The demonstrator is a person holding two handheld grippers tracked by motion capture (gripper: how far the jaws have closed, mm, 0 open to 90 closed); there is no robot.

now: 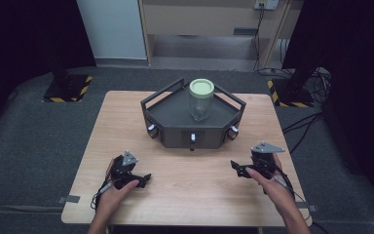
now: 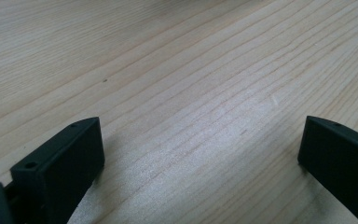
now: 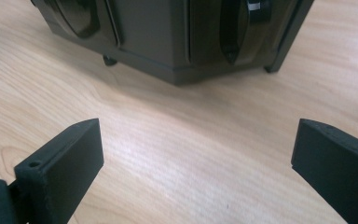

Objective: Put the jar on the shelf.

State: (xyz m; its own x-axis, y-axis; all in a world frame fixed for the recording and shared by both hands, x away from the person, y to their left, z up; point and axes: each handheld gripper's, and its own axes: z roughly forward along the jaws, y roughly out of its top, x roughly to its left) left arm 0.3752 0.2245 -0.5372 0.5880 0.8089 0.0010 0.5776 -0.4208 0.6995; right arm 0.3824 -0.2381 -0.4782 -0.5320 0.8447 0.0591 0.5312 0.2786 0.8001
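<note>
A clear glass jar (image 1: 201, 101) with a pale green lid stands upright on a dark grey angular stand (image 1: 173, 117) at the far middle of the wooden table (image 1: 121, 117). My left gripper (image 1: 143, 179) rests low over the near left of the table, jaws wide apart, nothing between them; its own view has bare wood between the black fingers (image 2: 60, 163). My right gripper (image 1: 237, 168) sits near the front right, open and empty, pointing toward the stand's front corner (image 3: 177, 42).
The stand has knobs on its front faces (image 1: 193, 139) and raised rails along its back edges. Black curtains and yellow-black striped bases (image 1: 68, 90) flank the table on a grey carpet. Cables lie on the floor at the right.
</note>
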